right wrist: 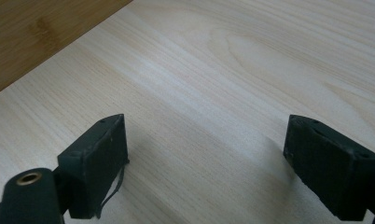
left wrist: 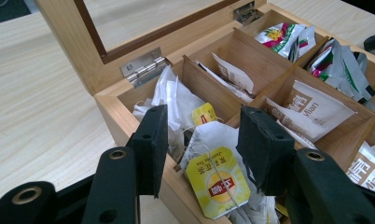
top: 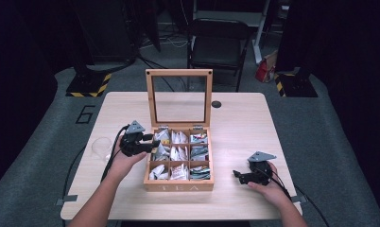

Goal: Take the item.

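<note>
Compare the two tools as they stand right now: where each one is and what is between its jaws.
The left tool reaches over the tea box's left edge; the right tool sits over bare table, apart from the box. A yellow-tagged tea bag lies between the left tool's jaws, ungripped; only wood shows between the right tool's jaws. Both are open.

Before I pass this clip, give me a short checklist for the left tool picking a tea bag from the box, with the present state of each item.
1. Lid of the tea box stands open, clear of the compartments: ok.
2. Left tool open, jaws apart above the box's near corner: ok.
3. Yellow-tagged tea bag lies between the jaws, not yet gripped: ok.
4. Tag string free of neighbouring bags: cannot tell.
5. Right tool open, over bare table, away from the box: ok.
6. Clear plastic item left of the box, outside the left arm's path: cannot tell.
</note>
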`<control>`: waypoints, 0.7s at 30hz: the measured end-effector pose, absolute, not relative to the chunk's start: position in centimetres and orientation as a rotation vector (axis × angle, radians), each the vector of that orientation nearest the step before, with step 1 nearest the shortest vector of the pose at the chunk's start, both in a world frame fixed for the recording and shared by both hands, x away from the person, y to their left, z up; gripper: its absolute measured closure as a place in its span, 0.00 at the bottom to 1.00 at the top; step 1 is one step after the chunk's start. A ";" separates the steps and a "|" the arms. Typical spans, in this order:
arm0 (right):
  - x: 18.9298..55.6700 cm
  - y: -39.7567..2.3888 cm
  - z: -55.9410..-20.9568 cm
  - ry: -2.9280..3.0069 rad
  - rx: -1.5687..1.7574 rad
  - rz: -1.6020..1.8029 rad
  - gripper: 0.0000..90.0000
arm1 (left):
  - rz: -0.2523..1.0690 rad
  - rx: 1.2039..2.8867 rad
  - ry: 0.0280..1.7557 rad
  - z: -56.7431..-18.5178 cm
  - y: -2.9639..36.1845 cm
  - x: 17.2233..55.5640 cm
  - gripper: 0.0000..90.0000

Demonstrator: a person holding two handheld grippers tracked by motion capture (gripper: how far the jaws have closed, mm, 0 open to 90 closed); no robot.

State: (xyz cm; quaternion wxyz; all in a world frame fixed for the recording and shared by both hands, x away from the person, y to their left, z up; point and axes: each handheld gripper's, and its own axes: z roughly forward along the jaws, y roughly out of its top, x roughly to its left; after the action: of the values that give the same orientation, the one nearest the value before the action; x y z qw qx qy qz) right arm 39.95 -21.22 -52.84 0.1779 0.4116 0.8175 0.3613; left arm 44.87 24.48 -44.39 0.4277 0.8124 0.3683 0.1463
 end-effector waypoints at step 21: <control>39.9 -21.2 -52.8 2.313 1.166 1.023 0.14 | 0.311 2.050 0.897 -45.0 23.4 44.9 0.59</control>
State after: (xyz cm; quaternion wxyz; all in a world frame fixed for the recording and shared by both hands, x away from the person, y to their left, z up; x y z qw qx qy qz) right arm 39.95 -21.21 -52.83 0.1773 0.4122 0.8174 0.3613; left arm 44.94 23.40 -45.04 0.4270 0.8205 0.3591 0.1244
